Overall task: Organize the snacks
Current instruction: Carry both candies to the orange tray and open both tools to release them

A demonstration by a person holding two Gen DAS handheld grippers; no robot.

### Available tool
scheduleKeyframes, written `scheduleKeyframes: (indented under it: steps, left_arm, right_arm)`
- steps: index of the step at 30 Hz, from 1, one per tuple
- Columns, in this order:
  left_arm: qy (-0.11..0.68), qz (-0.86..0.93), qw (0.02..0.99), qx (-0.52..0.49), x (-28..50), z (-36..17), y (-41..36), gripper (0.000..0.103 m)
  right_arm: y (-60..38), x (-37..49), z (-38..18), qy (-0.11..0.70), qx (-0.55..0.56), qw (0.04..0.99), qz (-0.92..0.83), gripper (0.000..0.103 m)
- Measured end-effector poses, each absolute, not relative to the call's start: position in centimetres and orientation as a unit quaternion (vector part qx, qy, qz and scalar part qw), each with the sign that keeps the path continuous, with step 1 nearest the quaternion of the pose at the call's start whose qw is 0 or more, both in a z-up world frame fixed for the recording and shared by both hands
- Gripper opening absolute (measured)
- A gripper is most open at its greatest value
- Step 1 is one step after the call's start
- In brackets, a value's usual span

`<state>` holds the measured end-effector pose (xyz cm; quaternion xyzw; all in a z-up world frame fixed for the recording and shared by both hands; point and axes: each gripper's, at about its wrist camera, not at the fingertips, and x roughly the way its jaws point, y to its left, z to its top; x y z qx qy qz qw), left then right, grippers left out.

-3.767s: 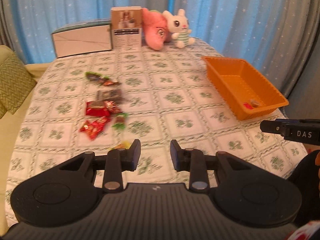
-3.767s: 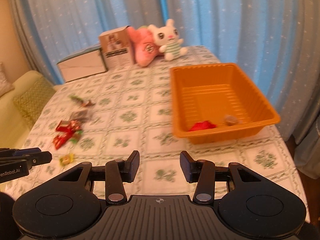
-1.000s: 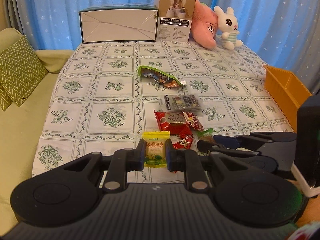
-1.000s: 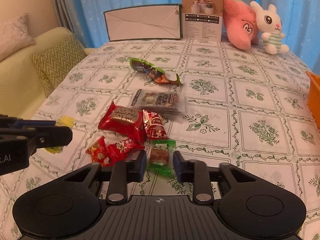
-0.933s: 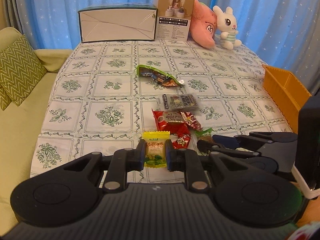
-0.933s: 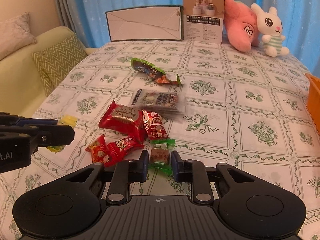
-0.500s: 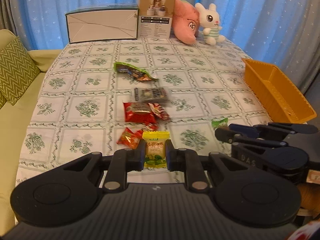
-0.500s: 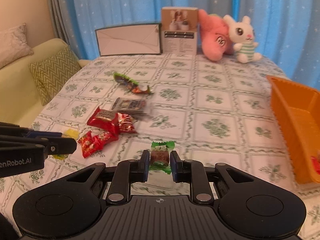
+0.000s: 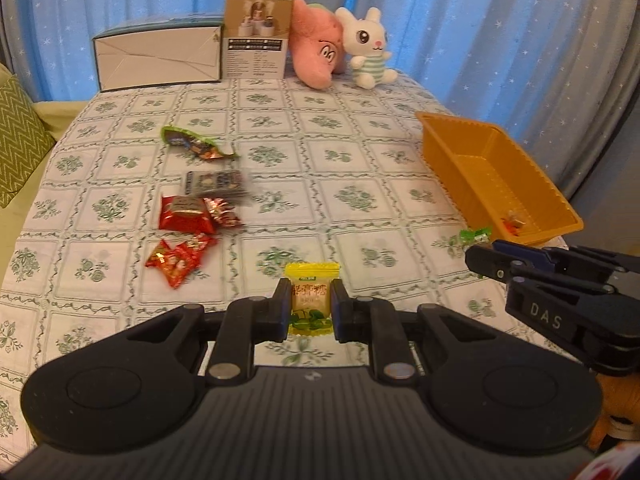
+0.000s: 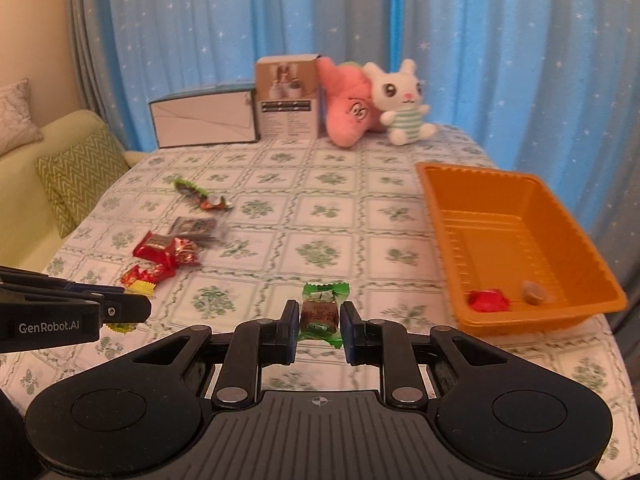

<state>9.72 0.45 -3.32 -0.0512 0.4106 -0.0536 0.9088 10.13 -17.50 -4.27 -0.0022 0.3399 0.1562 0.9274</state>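
Observation:
My left gripper (image 9: 310, 300) is shut on a yellow candy (image 9: 311, 295) and holds it above the table. My right gripper (image 10: 320, 320) is shut on a green-wrapped candy (image 10: 320, 312), also lifted; it shows in the left wrist view (image 9: 480, 258) near the basket's front corner. The orange basket (image 10: 448, 224) sits at the right with a red candy (image 10: 489, 301) and a brown one (image 10: 534, 293) inside. Several snack packets remain on the left: red ones (image 9: 186, 218), a grey one (image 9: 216, 184), a green one (image 9: 188, 142).
Two boxes (image 9: 160, 54), a pink plush (image 9: 320, 54) and a white bunny (image 9: 368, 48) stand along the table's far edge. A sofa with a green cushion (image 10: 76, 174) is on the left. Blue curtains hang behind.
Both grippers have lifted their candies off the table and swung right toward the orange basket, which has come further into view.

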Motion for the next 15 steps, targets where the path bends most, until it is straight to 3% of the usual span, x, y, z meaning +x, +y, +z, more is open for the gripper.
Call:
scheduleKeyframes:
  steps: [15]
  left_arm:
    - [0.402,-0.112,0.908,-0.021,11.3,-1.4,-7.5,0.018]
  right_arm:
    - [-25.7,9.5,-2.8,0.322,0.034,0.941,0.098,0.022]
